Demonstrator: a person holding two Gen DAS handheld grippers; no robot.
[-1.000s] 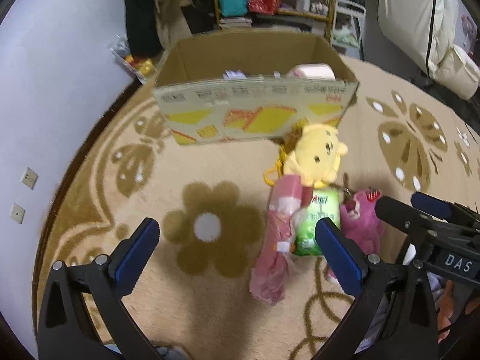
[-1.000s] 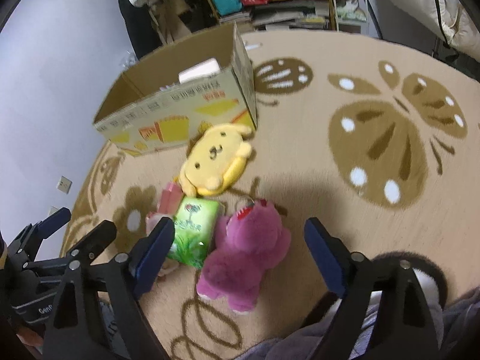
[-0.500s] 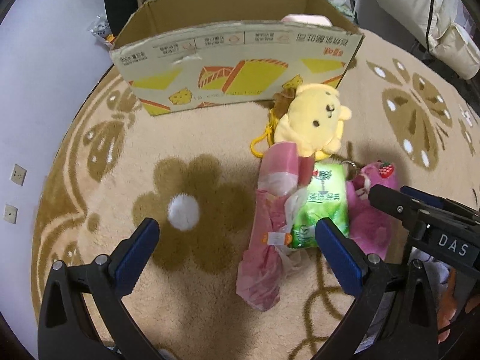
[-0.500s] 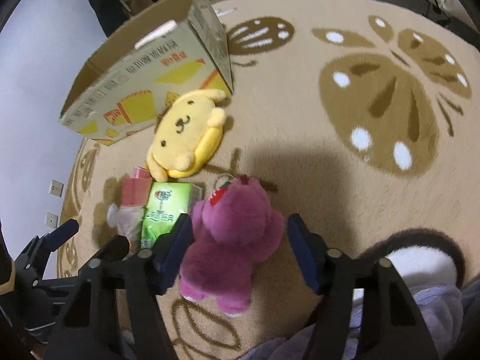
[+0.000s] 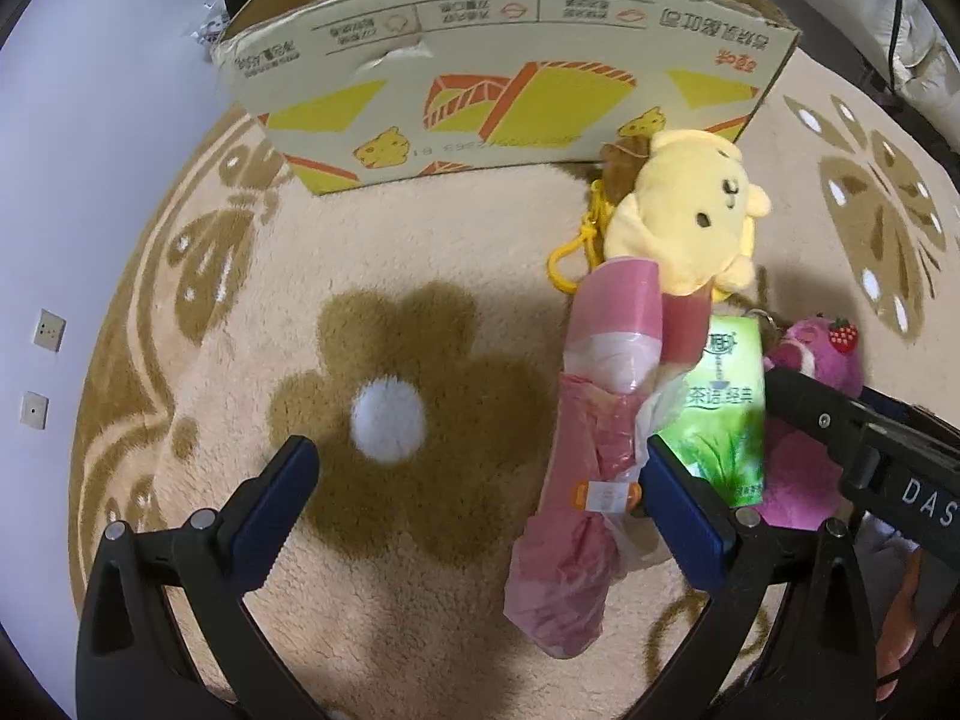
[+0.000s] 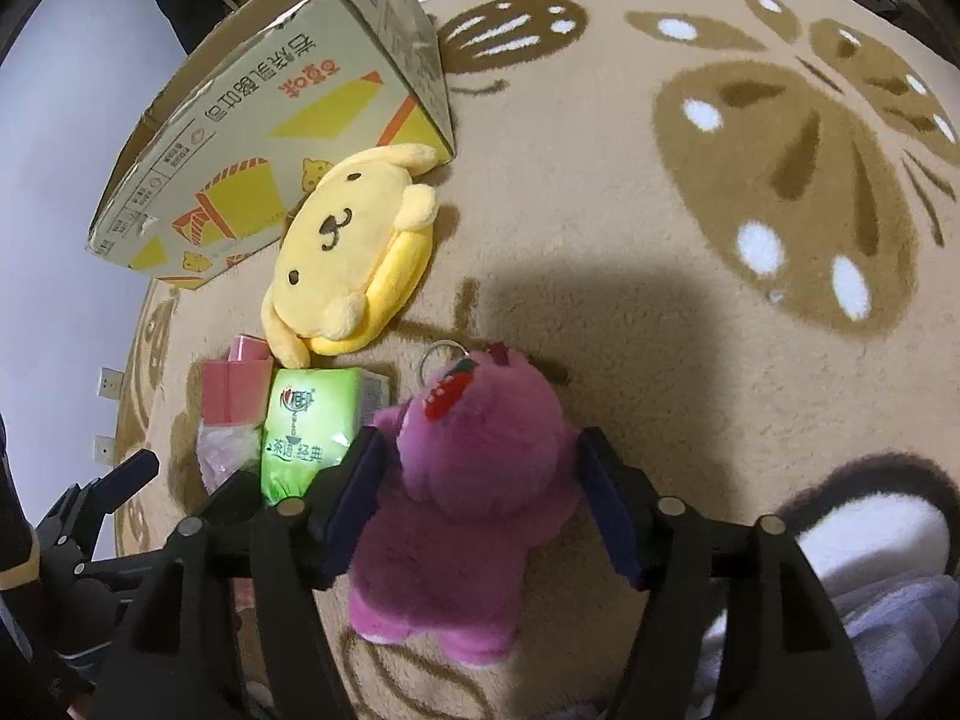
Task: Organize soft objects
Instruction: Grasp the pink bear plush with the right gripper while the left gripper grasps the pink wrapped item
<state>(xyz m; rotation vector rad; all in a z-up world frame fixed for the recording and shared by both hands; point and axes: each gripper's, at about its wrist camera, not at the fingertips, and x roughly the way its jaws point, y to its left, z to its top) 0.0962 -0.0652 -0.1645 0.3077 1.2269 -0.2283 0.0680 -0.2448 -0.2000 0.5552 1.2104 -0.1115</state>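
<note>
Right tool astride purple plush, not clamped, left tool spread over beige flower-patterned carpet, cardboard box beyond

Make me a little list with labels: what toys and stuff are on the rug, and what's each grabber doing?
purple plush bear: on the rug, between the right hand-held gripper fingers
right grip: fingers flank the bear; contact unclear
yellow plush dog: lying by the cardboard box
green tissue pack: beside the bear
pink plastic bag: beside the tissue pack
left hand-held gripper: open, holding nothing
</note>
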